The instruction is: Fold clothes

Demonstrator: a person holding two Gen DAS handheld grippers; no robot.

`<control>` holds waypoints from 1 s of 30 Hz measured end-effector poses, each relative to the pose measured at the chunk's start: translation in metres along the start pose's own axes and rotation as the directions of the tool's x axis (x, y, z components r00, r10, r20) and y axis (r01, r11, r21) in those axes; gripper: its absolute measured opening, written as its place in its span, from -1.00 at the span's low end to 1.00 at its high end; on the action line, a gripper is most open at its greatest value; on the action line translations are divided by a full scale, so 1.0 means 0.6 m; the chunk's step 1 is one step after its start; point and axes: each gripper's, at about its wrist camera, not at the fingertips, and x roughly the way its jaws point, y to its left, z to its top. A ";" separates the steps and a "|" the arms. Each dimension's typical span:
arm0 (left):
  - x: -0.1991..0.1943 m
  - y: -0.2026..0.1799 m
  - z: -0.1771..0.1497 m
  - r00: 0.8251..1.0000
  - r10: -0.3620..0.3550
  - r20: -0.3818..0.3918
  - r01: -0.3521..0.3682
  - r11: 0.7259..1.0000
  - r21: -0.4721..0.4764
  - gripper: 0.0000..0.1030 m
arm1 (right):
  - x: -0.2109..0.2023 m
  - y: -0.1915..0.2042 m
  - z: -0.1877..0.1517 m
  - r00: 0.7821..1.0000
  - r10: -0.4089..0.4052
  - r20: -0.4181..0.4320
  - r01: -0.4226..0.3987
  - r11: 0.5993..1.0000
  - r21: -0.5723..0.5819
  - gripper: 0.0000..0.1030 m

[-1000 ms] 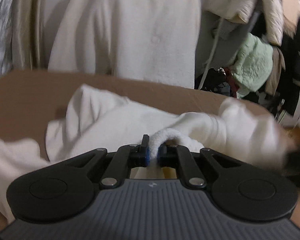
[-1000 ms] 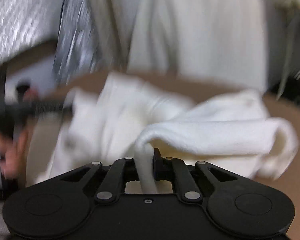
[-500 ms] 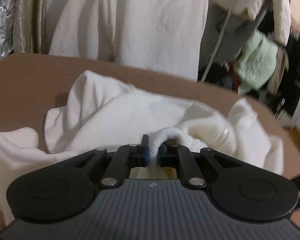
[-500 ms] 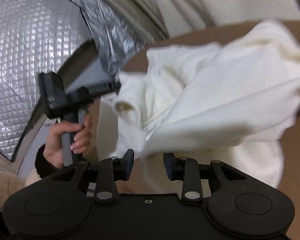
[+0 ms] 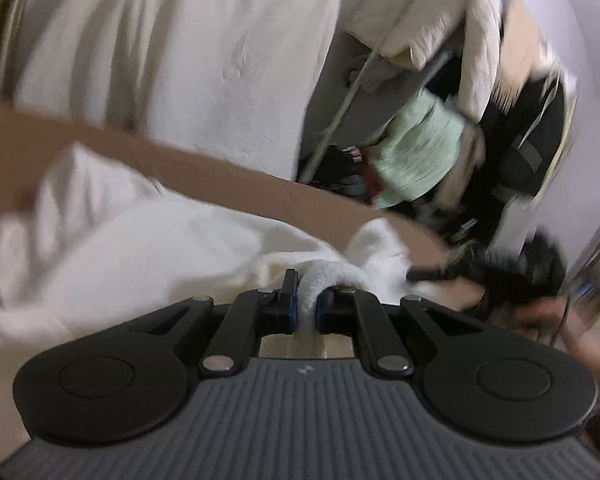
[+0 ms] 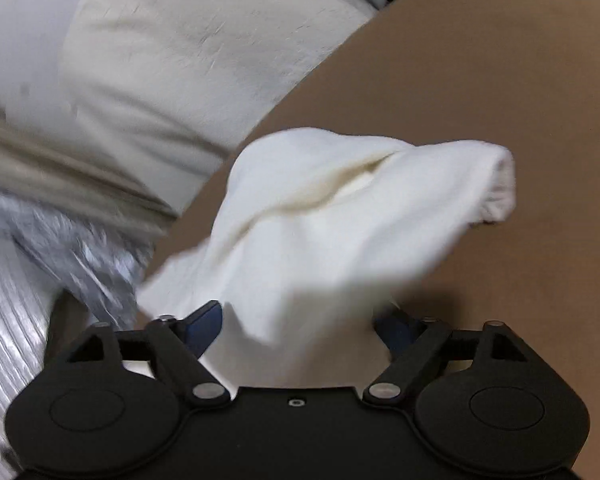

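**A:** Setting: a brown table in a cluttered room, with pale garments hanging behind its far edge, a green quilted item among dark clutter, and crinkled silver foil sheeting to one side. What does each tool do here?

**B:** The left gripper is clamped tight on a thick rolled edge of the white garment; the fabric arches up and over between the blue-faced pads. Judged purpose: it anchors one end so the cloth does not slide while the other end is laid down.

**A:** And the other tool?

**B:** The right gripper has its jaws opening, well spread; cloth lies between them, but the pads do not appear to press on it. Judged purpose: it is letting go of a portion just carried over the table. In the left view it shows as a dark blur by a hand.

**A:** Where does the garment lie?

**B:** On the table, bunched. Outward from the right gripper it rises into a soft hump with one curved crease, ending in a tubular opening, probably a sleeve cuff.

**A:** Material?

**B:** Fleecy, thick, cream-white knit. It holds rounded folds, not sharp ones, so I judge it will need flattening by hand pressure. The table is matte and smooth.
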 end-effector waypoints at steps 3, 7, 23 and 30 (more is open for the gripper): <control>-0.008 0.002 0.003 1.000 -0.019 -0.002 0.019 0.999 -0.032 -0.85 | 0.008 0.035 0.022 0.985 -0.121 0.127 0.148 0.961 -0.234 -0.72; -0.034 -0.001 0.018 0.999 0.019 0.038 -0.020 1.000 0.012 -0.86 | -0.057 0.119 0.013 0.849 -0.260 0.460 0.502 0.670 -0.547 -0.77; -0.029 -0.021 0.031 0.998 0.020 -0.062 -0.018 0.999 0.030 -0.86 | -0.330 -0.069 0.098 0.462 -0.606 0.647 0.879 0.409 -0.245 -0.01; -0.016 -0.011 0.024 0.996 0.006 -0.086 -0.005 1.000 0.015 -0.85 | -0.280 -0.119 0.034 0.484 -0.720 0.498 0.872 0.448 -0.199 0.00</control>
